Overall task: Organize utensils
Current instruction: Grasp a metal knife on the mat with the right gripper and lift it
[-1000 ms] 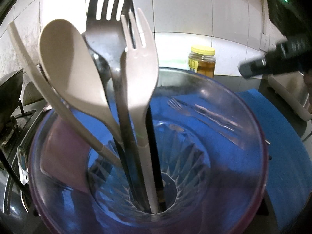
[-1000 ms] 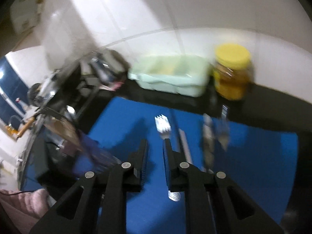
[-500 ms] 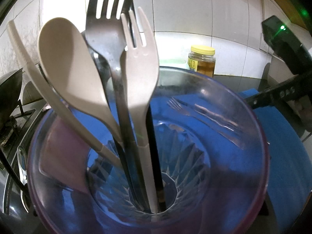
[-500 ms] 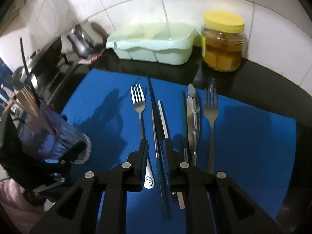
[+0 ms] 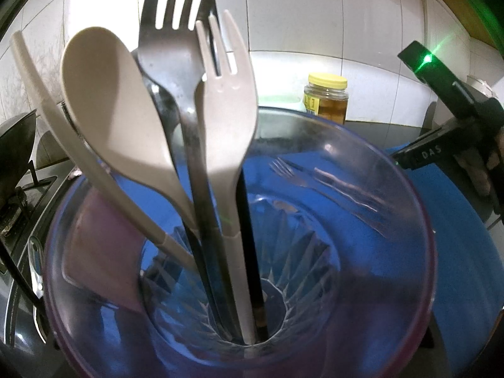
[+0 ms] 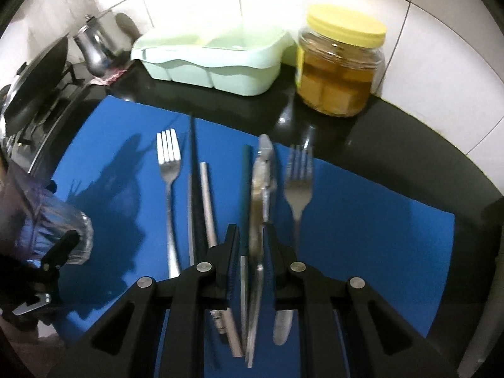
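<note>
My right claw (image 6: pixel 251 245) hangs over the blue mat (image 6: pixel 362 214) with its fingers spread, and a blurred metal utensil (image 6: pixel 263 189) lies between them, running straight ahead of the tips; I cannot tell whether the pads touch it. Just right of that claw lies a steel fork (image 6: pixel 297 186), tines pointing away. To its left lie a black stick (image 6: pixel 196 189), a pale rod (image 6: pixel 208 201) and a second fork (image 6: pixel 169 170), all parallel on the mat. My left claw (image 6: pixel 60 252) holds the ribbed glass tumbler (image 5: pixel 315 252), a finger pressed to its base. Upright inside stand a cream spoon (image 5: pixel 119 113), a cream fork (image 5: pixel 226 119) and a steel table fork (image 5: pixel 171 50).
</note>
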The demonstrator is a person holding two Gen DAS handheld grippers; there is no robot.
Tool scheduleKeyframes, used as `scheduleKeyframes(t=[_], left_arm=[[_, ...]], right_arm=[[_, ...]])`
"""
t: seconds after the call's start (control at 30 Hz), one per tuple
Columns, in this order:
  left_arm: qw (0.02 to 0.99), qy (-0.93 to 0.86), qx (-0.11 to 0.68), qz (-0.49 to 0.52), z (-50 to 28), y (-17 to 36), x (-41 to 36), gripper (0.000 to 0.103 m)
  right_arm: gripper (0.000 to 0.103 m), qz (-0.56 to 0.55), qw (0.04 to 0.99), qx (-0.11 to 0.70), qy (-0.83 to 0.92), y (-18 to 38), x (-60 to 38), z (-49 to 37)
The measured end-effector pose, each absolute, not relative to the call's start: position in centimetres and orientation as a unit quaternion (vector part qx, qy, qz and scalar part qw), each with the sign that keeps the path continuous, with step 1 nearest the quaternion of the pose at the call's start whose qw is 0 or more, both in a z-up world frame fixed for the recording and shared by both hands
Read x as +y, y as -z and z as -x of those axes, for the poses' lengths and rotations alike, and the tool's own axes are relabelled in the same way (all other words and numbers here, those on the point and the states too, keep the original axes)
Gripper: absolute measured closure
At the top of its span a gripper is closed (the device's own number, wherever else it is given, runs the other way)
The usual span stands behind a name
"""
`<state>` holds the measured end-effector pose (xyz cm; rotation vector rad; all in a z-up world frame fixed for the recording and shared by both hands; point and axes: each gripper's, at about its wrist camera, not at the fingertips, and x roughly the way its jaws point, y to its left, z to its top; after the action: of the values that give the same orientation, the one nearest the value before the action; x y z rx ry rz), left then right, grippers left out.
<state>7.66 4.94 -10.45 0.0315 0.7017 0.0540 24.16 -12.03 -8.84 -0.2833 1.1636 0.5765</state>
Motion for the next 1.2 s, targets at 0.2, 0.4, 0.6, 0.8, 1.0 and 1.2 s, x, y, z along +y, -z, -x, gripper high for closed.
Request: scheduleKeyframes(t=[0.2,0.4,0.6,0.8,1.0,1.2], left_arm=[[0.938,-0.026,0.345,-0.015,-7.8,10.6,4.8,0.019],[0.938,-0.026,0.345,-0.013,-7.8,10.5,5.0,0.02],[0.938,-0.027,0.346,-0.013,-7.7,10.4,5.0,0.02],[0.938,-0.029,0.346,-0.011,-7.6,10.4,5.0,0.022],[0.936,-0.027,0.351,-0.008,-7.8,10.4,5.0,0.022],[0.936,-0.025,0.351,-0.006,-7.9,10.4,5.1,0.023]], right_arm=[[0.087,0.132,0.769,0.561,-0.277,9.8,-11.7,-25.6],[0.087,0.158,0.749,0.578,-0.282,11.0,-10.7,-27.1],[0.087,0.205,0.729,0.581,-0.297,11.0,-8.8,-27.8],[0.095,0.224,0.729,0.578,-0.291,11.2,-7.4,-27.5],[0.097,0.181,0.767,0.553,-0.27,10.3,-8.8,-26.4],[0.097,0.117,0.818,0.505,-0.249,6.6,-11.6,-24.1]])
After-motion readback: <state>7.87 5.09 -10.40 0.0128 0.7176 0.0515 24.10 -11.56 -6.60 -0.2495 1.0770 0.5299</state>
